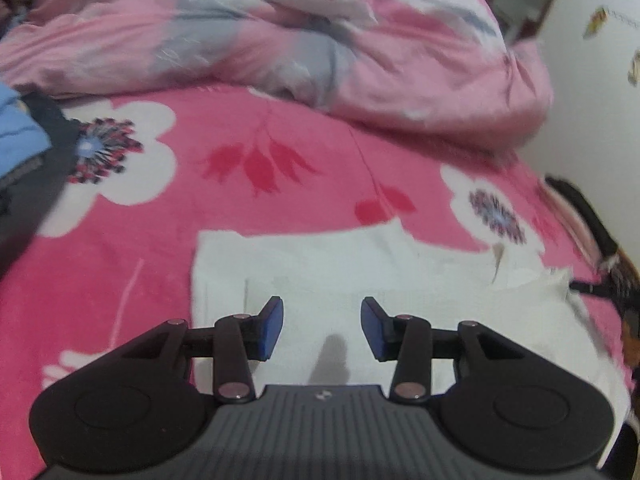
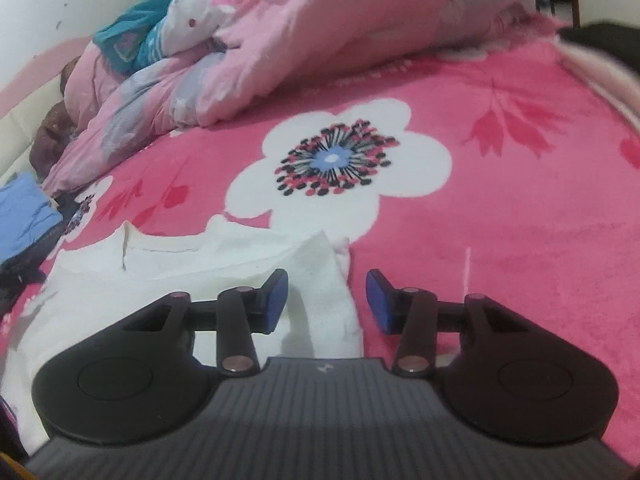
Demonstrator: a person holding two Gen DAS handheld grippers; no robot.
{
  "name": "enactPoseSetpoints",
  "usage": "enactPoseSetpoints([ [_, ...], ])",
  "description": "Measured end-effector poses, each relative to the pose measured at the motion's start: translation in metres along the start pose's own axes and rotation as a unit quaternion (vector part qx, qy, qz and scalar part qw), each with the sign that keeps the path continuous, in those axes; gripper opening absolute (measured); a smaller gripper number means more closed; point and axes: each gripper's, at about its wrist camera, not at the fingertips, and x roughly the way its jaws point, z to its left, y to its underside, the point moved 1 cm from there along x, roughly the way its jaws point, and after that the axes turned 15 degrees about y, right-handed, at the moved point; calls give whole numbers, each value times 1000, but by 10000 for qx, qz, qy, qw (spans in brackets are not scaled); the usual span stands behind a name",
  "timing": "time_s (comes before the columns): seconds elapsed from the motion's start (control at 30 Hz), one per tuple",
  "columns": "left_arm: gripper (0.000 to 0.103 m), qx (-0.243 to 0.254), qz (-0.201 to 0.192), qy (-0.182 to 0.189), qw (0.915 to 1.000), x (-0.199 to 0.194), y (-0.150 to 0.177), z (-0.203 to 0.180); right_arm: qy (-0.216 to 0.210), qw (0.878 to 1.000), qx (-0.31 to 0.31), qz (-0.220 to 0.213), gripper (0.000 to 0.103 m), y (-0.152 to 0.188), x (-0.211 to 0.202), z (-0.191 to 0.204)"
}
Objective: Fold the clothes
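Note:
A white garment [image 1: 360, 268] lies flat on the pink flowered blanket [image 1: 224, 200]. My left gripper [image 1: 322, 328] hovers open just above its middle, with nothing between the blue pads. In the right wrist view the same white garment [image 2: 192, 264] spreads to the left, and a folded strip of it runs up between my fingers. My right gripper [image 2: 327, 300] is open over the garment's right edge, its right pad [image 2: 380, 304] above bare blanket [image 2: 500, 240]. At the right edge of the left wrist view, a dark object that could be the other gripper [image 1: 600, 280] sits by the garment's corner.
A crumpled pink and grey quilt [image 1: 280, 48] is heaped along the back of the bed. A blue garment on dark clothes [image 1: 24, 136] lies at the left; it is the blue pile [image 2: 24, 216] in the right wrist view. A white wall [image 1: 600, 80] stands to the right.

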Motion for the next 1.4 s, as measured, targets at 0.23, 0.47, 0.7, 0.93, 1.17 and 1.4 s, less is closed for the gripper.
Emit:
enactPoseSetpoints([
  [0.23,45,210,381,15,9991,16,-4,3,-158,9997,199,59,21,-2,1,0],
  [0.47,46,398,209,-244,9987,8,-13,7,-175,9997,140,14,19,-7,-2,5],
  [0.7,53,242,435,-185,9986,18,-9,23,-61,9996,186,188,21,-10,9,6],
  [0.93,24,194,286,-284,9990,20,-9,25,-13,9999,115,105,18,-9,7,8],
  [1.17,10,318,-38,-562,9979,12,-6,10,220,9996,5,-184,3,-4,-6,20],
  [1.4,9,574,-660,-634,9941,-16,-12,-13,274,9968,97,-749,3,-1,-36,29],
])
